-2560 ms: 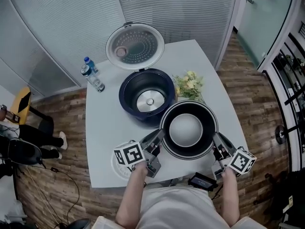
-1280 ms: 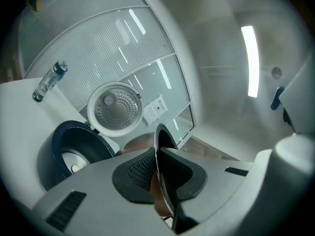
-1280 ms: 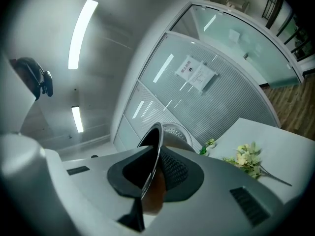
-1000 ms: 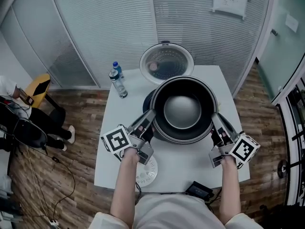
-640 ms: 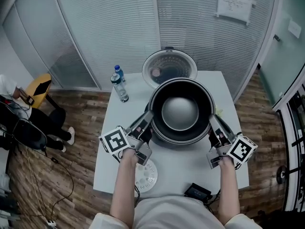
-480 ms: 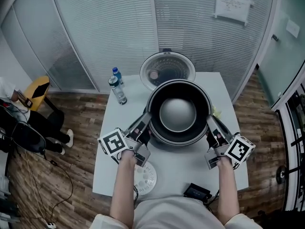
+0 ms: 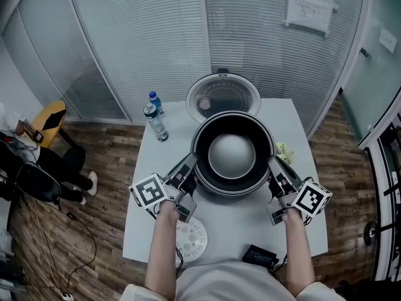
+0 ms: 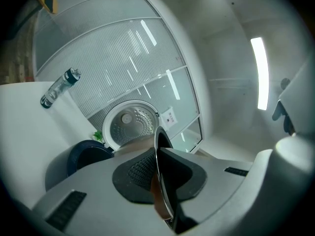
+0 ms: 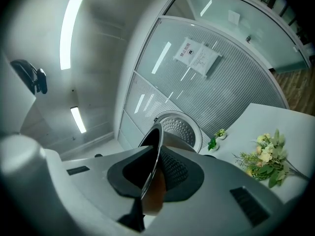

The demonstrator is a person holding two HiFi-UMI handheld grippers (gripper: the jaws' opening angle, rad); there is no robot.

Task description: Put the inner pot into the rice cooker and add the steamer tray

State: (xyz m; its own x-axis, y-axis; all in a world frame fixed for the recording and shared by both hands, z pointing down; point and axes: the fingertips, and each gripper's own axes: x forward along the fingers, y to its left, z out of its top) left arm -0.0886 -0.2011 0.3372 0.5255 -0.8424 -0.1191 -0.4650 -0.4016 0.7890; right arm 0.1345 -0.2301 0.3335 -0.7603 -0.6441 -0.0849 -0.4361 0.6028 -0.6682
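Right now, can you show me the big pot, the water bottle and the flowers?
inner pot [image 7: 232, 155]: head view, its shiny inside bottom.
water bottle [image 7: 155, 119]: head view, middle of its clear body.
flowers [image 9: 265, 155]: right gripper view, the pale blossoms.

The inner pot [image 7: 232, 157] hung above the middle of the white table [image 7: 139, 226], held at its rim from both sides. The left gripper [image 7: 190, 165] pinched the left edge and the right gripper [image 7: 273, 166] the right edge. Just beyond the pot stood the rice cooker's open lid [image 7: 222, 95]. A water bottle [image 7: 156, 125] stood at the far left. The white steamer tray [image 7: 189, 237] lay near the left forearm, flowers [image 7: 283, 149] right of the pot, and a black device [image 7: 259, 255] at the near edge.
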